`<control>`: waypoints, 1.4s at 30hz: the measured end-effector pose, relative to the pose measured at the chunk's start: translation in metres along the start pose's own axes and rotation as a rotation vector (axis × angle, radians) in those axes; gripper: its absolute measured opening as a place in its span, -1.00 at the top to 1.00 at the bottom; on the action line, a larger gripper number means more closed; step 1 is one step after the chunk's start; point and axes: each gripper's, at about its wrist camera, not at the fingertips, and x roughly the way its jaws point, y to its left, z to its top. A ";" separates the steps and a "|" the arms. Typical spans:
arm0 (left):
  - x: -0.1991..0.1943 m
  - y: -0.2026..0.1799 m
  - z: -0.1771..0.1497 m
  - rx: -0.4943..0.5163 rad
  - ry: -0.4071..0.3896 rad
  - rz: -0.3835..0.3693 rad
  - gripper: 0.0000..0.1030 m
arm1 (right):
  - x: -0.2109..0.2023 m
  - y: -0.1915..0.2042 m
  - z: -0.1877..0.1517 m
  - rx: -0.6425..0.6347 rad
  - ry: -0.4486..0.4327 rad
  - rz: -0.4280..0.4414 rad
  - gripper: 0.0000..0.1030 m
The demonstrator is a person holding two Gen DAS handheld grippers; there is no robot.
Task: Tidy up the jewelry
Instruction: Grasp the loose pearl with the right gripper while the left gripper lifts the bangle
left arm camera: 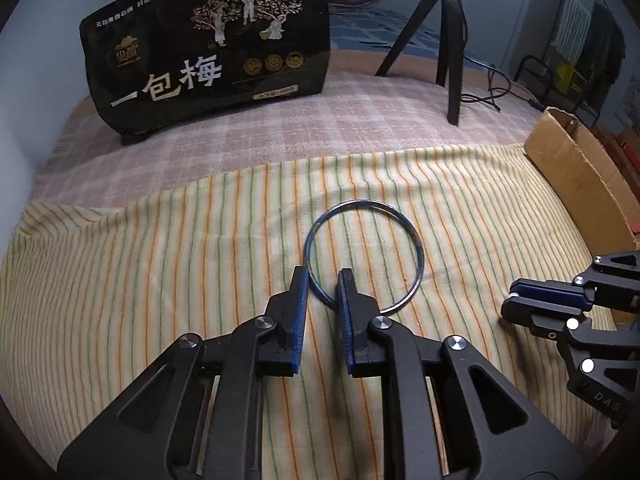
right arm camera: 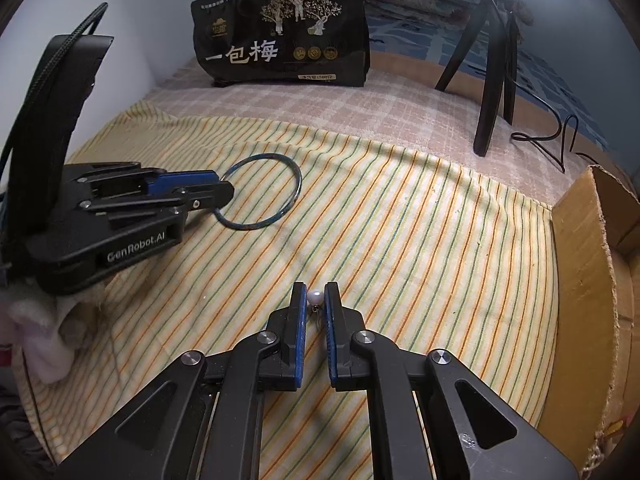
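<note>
striped cloth (left arm camera: 120, 280) covers the bed surface that carries the work; a checked blanket (left arm camera: 240, 136) lies beyond it toward the far edge, where a black bag (left arm camera: 208, 52) and a tripod (left arm camera: 448, 40) stand. a cardboard box (right arm camera: 584, 264) sits along the right edge.

left tool (left arm camera: 323, 276): narrow gap, fingers straddling the near rim of the bangle (left arm camera: 416, 248). the rim passes between the pads at the fingertips. contact cannot be confirmed from the left wrist view; the right wrist view shows the fingertips over the rim of the bangle (right arm camera: 298, 184), which lies flat on the cloth. the ring extends straight ahead of the left tool, away from the near edge.

right tool (right arm camera: 315, 292): narrow gap, with a pearl earring (right arm camera: 315, 297) between the fingertips. the pearl touches or nearly touches both pads; its small metal hook hangs below. whether it is clamped or only framed cannot be told.

governing relation: the box is just beside the right tool, to its right, and well apart from the left tool. judgement: the right tool is nearer for a deposit. the bangle must travel across the cloth toward the right edge, with its plane probably tipping once lifted by one rim.
</note>
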 end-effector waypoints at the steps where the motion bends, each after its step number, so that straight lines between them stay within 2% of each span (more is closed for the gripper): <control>1: -0.001 0.000 -0.001 -0.002 -0.002 -0.010 0.71 | 0.000 0.000 -0.001 0.000 0.001 0.000 0.86; 2: -0.002 0.000 -0.001 -0.003 0.003 -0.023 0.53 | -0.001 0.000 -0.001 -0.002 0.002 0.000 0.86; 3: -0.002 -0.002 -0.001 0.003 0.005 -0.043 0.22 | -0.001 0.000 -0.002 -0.003 0.003 -0.002 0.86; 5: -0.004 -0.006 -0.002 0.024 -0.005 -0.050 -0.14 | -0.004 -0.002 -0.004 0.002 0.000 -0.004 0.86; 8: -0.005 -0.015 -0.003 0.063 -0.019 -0.047 -0.31 | -0.006 -0.006 -0.004 0.014 -0.007 -0.006 0.86; 9: -0.003 -0.017 -0.002 0.068 -0.009 -0.043 -0.48 | -0.007 -0.008 -0.004 0.018 -0.009 -0.007 0.86; 10: -0.001 -0.019 -0.002 0.066 0.000 -0.036 -0.54 | -0.007 -0.009 -0.004 0.022 -0.011 -0.006 0.86; 19: 0.011 -0.023 0.009 0.048 0.014 0.025 -0.65 | -0.009 -0.015 -0.005 0.041 -0.016 -0.004 0.86; 32: 0.021 -0.027 0.018 0.055 0.046 0.042 -0.71 | -0.010 -0.019 -0.007 0.052 -0.013 -0.008 0.86; 34: 0.021 -0.026 0.018 0.054 0.043 0.043 -0.63 | -0.011 -0.019 -0.007 0.051 -0.013 -0.010 0.86; 36: 0.020 -0.026 0.019 0.058 0.039 0.042 -0.43 | -0.012 -0.019 -0.007 0.052 -0.016 -0.012 0.86; 42: 0.014 -0.027 0.020 0.060 0.034 0.050 -0.42 | -0.019 -0.020 -0.007 0.056 -0.026 -0.019 0.86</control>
